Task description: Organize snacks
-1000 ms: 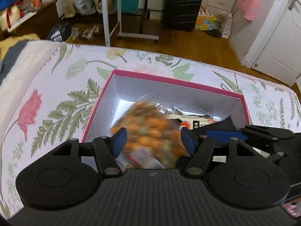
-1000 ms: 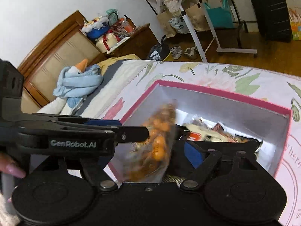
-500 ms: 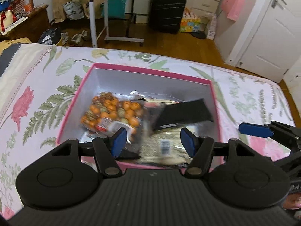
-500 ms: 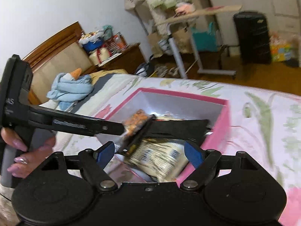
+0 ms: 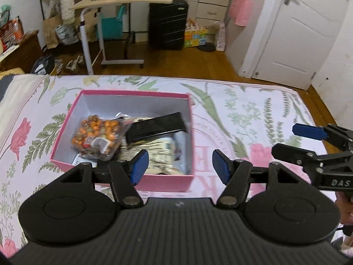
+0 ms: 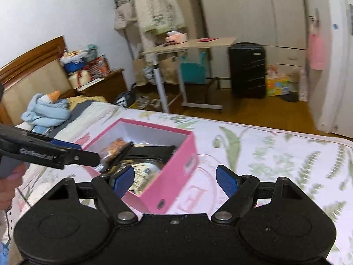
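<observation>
**Snack packets lie in the pink box**

Resting on the floral bedsheet (image 5: 253,110), the open pink cardboard box (image 5: 123,182) holds a clear bag of orange snacks (image 5: 97,135) at its left. Beside it, a flat black packet (image 5: 155,127) lies with its long axis running left to right, its right end tilted farther away. The left gripper (image 5: 179,165) hovers near, fingers apart on nothing. The right gripper (image 6: 175,180) likewise stands open and empty.

A black suitcase (image 5: 168,23) stands by the rolling side table (image 5: 123,0) — beyond the floral bedspread (image 5: 253,114) (pink bag (image 5: 242,13) near the door).
</observation>
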`<state>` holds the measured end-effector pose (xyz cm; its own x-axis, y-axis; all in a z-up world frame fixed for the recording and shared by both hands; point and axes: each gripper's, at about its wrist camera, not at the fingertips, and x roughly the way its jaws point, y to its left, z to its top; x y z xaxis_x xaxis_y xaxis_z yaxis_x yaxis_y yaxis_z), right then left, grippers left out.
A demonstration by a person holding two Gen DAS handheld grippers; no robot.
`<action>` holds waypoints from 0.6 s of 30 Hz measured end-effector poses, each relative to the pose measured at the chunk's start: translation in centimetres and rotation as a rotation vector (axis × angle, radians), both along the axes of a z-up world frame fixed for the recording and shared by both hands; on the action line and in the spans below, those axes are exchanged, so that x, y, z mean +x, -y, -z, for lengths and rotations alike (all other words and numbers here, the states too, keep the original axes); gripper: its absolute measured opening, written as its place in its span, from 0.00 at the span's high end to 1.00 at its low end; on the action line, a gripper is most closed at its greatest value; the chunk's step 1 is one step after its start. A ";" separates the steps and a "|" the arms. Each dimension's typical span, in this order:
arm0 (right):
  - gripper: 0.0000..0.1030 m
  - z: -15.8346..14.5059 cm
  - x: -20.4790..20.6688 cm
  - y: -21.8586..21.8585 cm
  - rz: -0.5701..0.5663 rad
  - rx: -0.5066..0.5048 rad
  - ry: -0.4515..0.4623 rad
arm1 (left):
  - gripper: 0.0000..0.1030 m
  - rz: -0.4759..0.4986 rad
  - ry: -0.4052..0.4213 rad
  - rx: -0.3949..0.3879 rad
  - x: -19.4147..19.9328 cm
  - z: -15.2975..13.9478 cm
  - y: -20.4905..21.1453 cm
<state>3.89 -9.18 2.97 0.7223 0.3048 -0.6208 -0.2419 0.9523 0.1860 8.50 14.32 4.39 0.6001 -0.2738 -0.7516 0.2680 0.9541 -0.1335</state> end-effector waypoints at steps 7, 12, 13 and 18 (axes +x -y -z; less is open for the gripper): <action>0.17 -0.6 -3.1 2.3 0.103 -0.040 -0.011 | 0.36 0.062 -0.005 0.008 -2.9 -0.5 3.5; 0.17 -1.3 -5.1 3.0 0.132 -0.075 0.006 | 0.33 0.079 -0.014 0.015 -4.5 0.0 5.4; 0.17 -1.4 -5.5 3.0 0.133 -0.083 0.011 | 0.33 0.078 -0.016 0.016 -4.7 0.2 5.7; 0.17 -1.3 -6.9 2.9 0.148 -0.098 0.015 | 0.30 0.062 -0.014 0.040 -5.5 1.0 6.7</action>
